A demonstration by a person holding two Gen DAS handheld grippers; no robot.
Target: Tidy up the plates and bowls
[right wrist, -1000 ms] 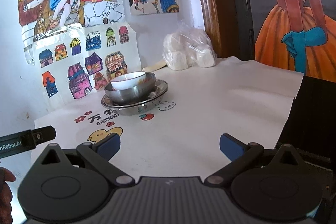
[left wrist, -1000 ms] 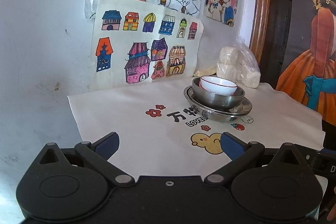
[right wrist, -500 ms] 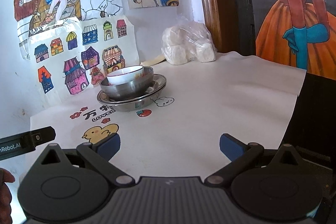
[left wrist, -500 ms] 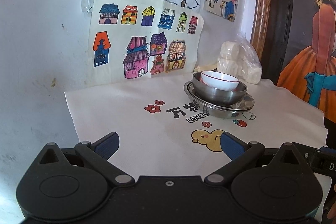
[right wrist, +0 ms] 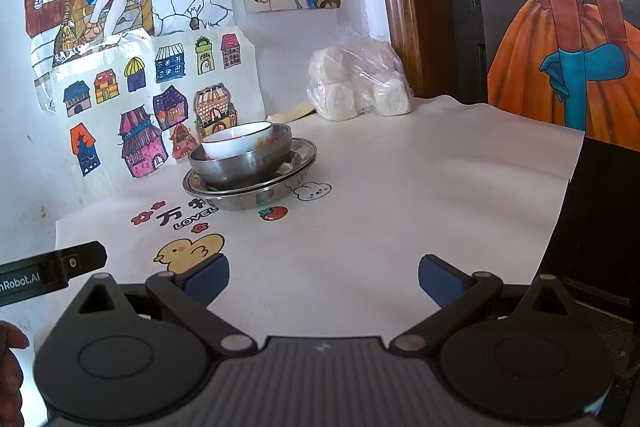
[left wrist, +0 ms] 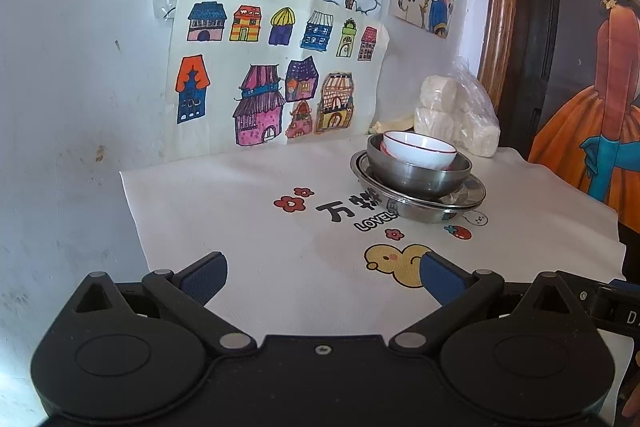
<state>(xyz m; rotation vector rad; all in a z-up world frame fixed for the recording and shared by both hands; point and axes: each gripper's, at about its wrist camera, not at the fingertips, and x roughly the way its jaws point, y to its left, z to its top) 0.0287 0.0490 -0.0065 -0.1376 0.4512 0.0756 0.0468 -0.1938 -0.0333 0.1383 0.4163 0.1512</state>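
Observation:
A white bowl with a red rim (left wrist: 420, 149) (right wrist: 238, 143) sits inside a steel bowl (left wrist: 416, 175) (right wrist: 244, 167), which rests on stacked steel plates (left wrist: 452, 205) (right wrist: 296, 163). The stack stands toward the back of a white cloth-covered table (left wrist: 248, 227) (right wrist: 420, 187). My left gripper (left wrist: 323, 277) is open and empty, well in front of the stack. My right gripper (right wrist: 323, 279) is also open and empty, near the table's front, with the stack ahead to its left.
A clear bag of white buns (left wrist: 456, 115) (right wrist: 360, 83) lies at the back by a wooden frame. Coloured drawings (left wrist: 276, 75) hang on the white wall behind. The table's right edge (right wrist: 568, 183) drops to dark space. The left gripper's body (right wrist: 48, 275) shows at the right view's left.
Both grippers have drawn back and tilted slightly, so the stack sits a little farther and higher in view. Both stay open. The dishes have not moved.

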